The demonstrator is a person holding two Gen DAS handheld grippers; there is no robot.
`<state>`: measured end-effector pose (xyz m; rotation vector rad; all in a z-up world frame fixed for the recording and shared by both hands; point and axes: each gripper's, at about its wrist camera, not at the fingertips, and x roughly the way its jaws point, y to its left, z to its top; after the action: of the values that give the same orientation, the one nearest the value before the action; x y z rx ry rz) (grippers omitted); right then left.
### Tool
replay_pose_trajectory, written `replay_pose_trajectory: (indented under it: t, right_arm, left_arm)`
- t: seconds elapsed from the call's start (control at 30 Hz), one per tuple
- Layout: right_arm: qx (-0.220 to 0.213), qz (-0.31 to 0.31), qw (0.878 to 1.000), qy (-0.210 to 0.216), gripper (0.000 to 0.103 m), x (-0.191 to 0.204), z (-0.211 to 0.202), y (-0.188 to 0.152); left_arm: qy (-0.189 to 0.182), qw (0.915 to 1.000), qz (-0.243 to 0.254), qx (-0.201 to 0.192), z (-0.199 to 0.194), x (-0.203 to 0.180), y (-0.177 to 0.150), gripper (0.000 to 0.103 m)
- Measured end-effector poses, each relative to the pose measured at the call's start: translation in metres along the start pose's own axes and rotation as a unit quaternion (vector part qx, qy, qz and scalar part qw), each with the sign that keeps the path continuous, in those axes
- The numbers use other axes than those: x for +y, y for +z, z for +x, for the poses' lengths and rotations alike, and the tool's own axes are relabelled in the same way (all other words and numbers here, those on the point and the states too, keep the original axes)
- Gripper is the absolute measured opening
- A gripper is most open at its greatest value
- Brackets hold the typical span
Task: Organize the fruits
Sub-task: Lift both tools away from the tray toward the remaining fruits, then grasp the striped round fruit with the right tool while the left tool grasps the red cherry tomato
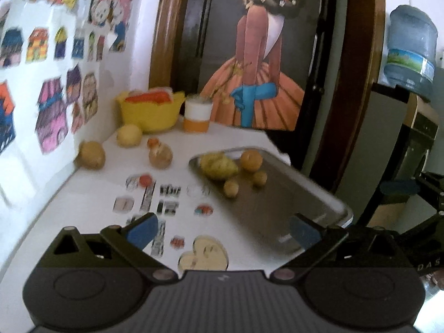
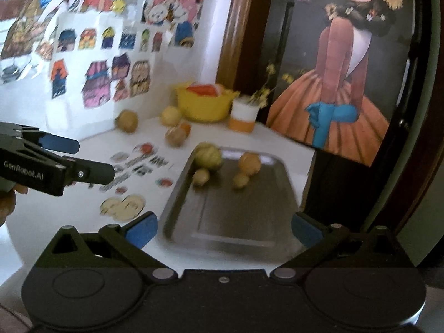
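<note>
Blue-padded and spread wide with nothing between the pads, the left claw (image 1: 222,233) and the right claw (image 2: 224,230) both hang over the near end of the white desk (image 1: 83,211). Taking the metal tray (image 2: 249,208) as the landmark: the right claw sits squarely before its near rim, while the left claw is off its near-left corner, above a heart-shaped sticker (image 1: 204,254). At the tray's far end lie four fruits already gathered, a yellow-green one (image 2: 208,155), an orange one (image 2: 249,163) and two small ones. Beyond the tray's far-left corner, three loose fruits (image 1: 161,155) rest on the desk before a yellow basket (image 1: 151,111) and a cup. These round pieces lie ahead and left of both claws, so the left hand looks nearer for the next pick.
</note>
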<state>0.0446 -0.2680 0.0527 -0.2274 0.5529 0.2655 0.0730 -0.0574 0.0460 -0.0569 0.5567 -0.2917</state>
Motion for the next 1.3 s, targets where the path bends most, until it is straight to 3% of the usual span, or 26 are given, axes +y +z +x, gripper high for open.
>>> replay_pose_trajectory:
  t: [0.23,0.63,0.87,1.07,1.3]
  right_arm:
    - [0.072,-0.018,0.995,0.063,0.102,0.03,0.006,-0.014]
    - [0.059,-0.073,0.986,0.136,0.102,0.071,0.015,0.027]
    - [-0.014,-0.077,0.987,0.137,0.102,0.055,0.025,0.092]
    - [-0.083,-0.085,0.986,0.113,0.102,0.026,0.044,0.166]
    - [-0.024,-0.031,0.989,0.143,0.102,0.004,0.122,0.212]
  left_arm:
    - [0.021,0.9983,-0.015,0.052,-0.016,0.033,-0.019,0.102]
    - [0.11,0.9895,-0.064,0.068,-0.035,0.084,-0.005,0.102]
    - [0.162,0.9832,-0.069,0.046,-0.026,0.097,0.024,0.102]
    - [0.161,0.9826,-0.088,0.028,0.004,0.107,0.052,0.102]
    - [0.13,0.9888,-0.073,0.013,0.053,0.107,0.072,0.103]
